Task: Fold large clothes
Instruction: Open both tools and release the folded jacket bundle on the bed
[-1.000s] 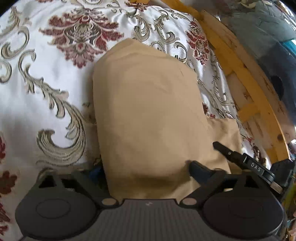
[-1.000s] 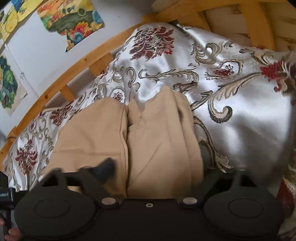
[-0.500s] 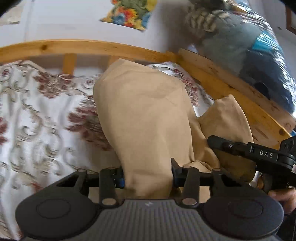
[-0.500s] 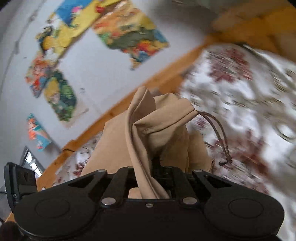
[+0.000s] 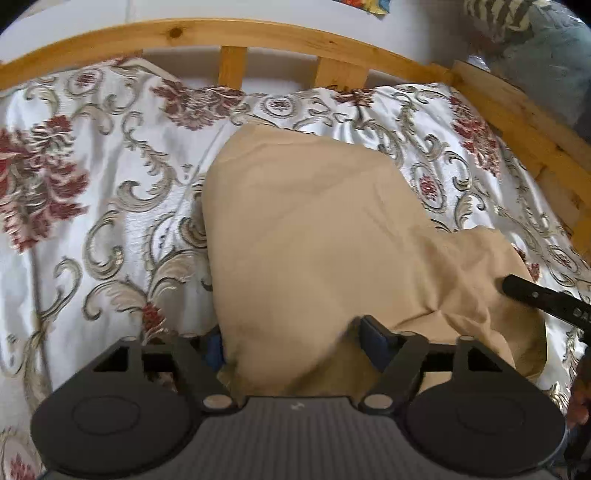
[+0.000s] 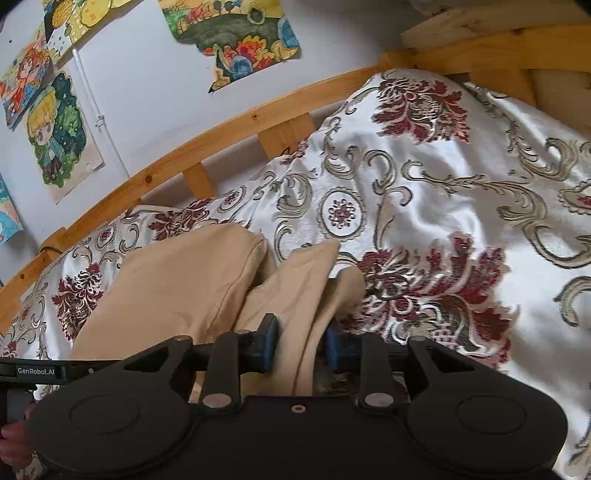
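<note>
Satin bedspread [image 5: 110, 177], glossy white with red and grey scrollwork, fills my view inside a pine frame [image 5: 229, 31]. Tan garment [image 5: 314, 229], soft and matte, now lies on it, lowered since half a second ago. My left gripper [image 5: 291, 343] is opening wide around its near edge; my right gripper [image 6: 299, 343] is opening too, with a fold between its pads.

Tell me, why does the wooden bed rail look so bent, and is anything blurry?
Left wrist view: the fisheye lens bows the straight bed rail into an arch; the beige garment is sharp. Right wrist view: same bowing, the satin bedspread shows glare, and its right edge smears slightly.
</note>
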The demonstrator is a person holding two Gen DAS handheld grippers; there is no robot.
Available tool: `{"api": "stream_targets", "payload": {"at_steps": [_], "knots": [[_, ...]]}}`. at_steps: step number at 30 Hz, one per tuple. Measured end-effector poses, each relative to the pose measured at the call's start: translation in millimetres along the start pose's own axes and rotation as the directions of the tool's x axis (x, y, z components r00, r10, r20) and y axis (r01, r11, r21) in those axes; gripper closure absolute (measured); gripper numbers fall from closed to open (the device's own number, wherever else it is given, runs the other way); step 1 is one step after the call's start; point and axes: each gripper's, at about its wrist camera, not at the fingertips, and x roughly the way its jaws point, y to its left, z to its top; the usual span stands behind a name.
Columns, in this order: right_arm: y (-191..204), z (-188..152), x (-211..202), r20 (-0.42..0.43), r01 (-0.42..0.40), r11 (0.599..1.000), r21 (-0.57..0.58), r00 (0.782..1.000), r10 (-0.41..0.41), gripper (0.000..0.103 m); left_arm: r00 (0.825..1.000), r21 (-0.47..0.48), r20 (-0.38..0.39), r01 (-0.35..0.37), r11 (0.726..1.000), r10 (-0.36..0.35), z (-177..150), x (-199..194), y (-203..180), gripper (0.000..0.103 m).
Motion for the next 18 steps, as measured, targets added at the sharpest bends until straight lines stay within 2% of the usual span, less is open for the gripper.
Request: {"api": "stream_targets", "payload": {"at_steps": [2, 4, 7, 8, 10, 13, 18], "knots": [[2, -1, -8, 0.005, -0.006, 1.000, -0.014, 1.000, 0.007, 0.063, 1.000, -0.029, 0.013, -0.024, 0.999, 0.024, -5, -10, -2, 0.017], [8, 0, -21, 0.021, 0.002, 0.999, -0.044, 1.000, -0.001, 0.043, 0.998, -0.057, 0.042, -0.048, 0.997, 0.050, -8, -21, -4, 0.011], [24, -1, -47, 0.049, 0.012, 0.994, -0.112, 0.999, -0.007, 0.029, 0.993, -0.073, 0.089, -0.071, 0.995, 0.077, -15, -48, -13, 0.004], [30, -1, -56, 0.058, 0.012, 0.991, -0.132, 0.998, -0.005, 0.027, 0.992, -0.070, 0.104, -0.070, 0.995, 0.077, -18, -59, -16, 0.002], [44, -5, -78, 0.094, 0.031, 0.986, -0.161, 0.995, -0.016, 0.015, 0.988, -0.046, 0.138, -0.066, 0.997, 0.072, -26, -82, -22, 0.001], [64, -14, -109, 0.142, 0.052, 0.977, -0.207, 0.990, -0.023, 0.005, 0.981, -0.027, 0.184, -0.064, 0.998, 0.068, -43, -116, -28, 0.001], [86, -36, -151, 0.164, 0.061, 0.977, -0.204, 0.986, -0.027, 0.001, 0.971, -0.001, 0.221, -0.093, 0.996, 0.091, -74, -155, -30, 0.001]]}}
